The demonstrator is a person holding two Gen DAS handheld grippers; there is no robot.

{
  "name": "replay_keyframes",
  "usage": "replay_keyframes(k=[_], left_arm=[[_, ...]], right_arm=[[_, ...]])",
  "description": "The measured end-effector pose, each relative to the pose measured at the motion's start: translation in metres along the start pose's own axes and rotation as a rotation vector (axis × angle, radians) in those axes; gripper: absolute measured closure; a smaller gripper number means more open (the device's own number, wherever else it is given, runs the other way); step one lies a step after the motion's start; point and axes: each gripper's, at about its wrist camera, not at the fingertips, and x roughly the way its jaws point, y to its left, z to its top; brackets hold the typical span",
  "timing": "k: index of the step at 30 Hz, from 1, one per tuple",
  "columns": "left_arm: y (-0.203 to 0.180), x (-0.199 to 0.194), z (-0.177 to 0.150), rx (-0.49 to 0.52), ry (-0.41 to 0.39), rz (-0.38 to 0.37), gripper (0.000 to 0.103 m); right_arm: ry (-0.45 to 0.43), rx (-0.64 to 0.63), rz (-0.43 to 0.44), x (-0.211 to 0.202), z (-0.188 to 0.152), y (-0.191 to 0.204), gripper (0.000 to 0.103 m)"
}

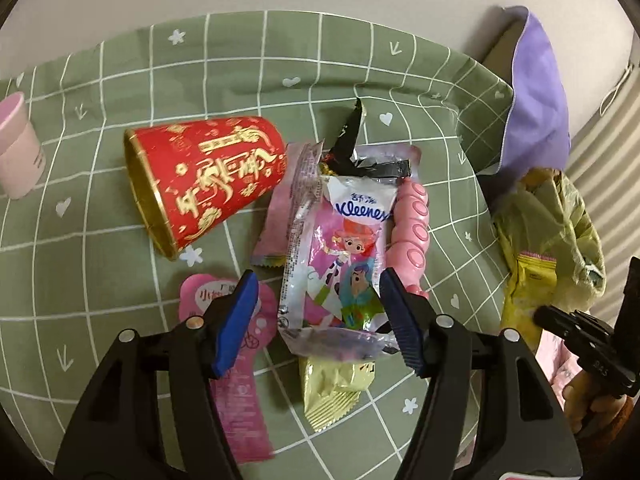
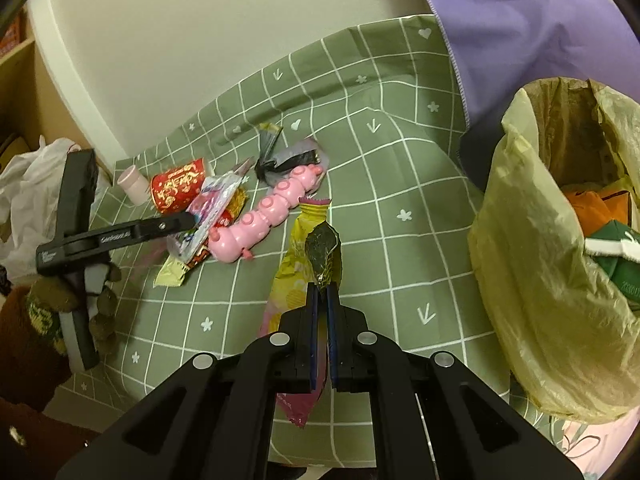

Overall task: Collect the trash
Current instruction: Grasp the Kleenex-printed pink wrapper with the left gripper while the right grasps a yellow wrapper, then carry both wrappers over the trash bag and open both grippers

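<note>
Lying between the spread left fingers, the Kleenex pack stays ungripped

Litter heaped mid-cloth, bag at the right edge

On the tablecloth, the paper cup lies on its side left of the tissue packet, which lies over other wrappers; the caterpillar toy lies along the packet's right side. The trash bag stands right of the pile, wrappers inside it.
</note>
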Motion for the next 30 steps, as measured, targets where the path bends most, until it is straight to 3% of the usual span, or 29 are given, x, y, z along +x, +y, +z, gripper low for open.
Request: replay_keyframes(k=[4,6,9,12,23,30], left_arm=[[-0.009,0.007,0.006,-0.004,0.036,0.011,0.049],[-0.013,0.011,0.005,-0.01,0.071,0.018,0.065],[-0.021,0.004,0.002,0.02,0.068,0.032,0.081],[-0.028,-0.013,0.0,0.043,0.038,0.046,0.088],[-0.051,-0.074,0.01,0.064,-0.092,0.022,0.088],[-0.082,-0.1,0.027,0.109,-0.159,-0.066,0.088]], right_arm=[[-0.003,0.014,0.006,-0.003,-0.003,0.002,0.097],[-0.012,0.015,0.007,-0.005,-0.003,0.004,0.097],[-0.033,0.007,0.009,-0.011,-0.002,0.008,0.097],[-0.05,0.0,0.008,-0.015,-0.001,0.011,0.097],[-0.146,-0.032,0.011,-0.036,0.016,0.02,0.097],[-0.271,-0.058,-0.026,-0.083,0.037,0.013,0.097]])
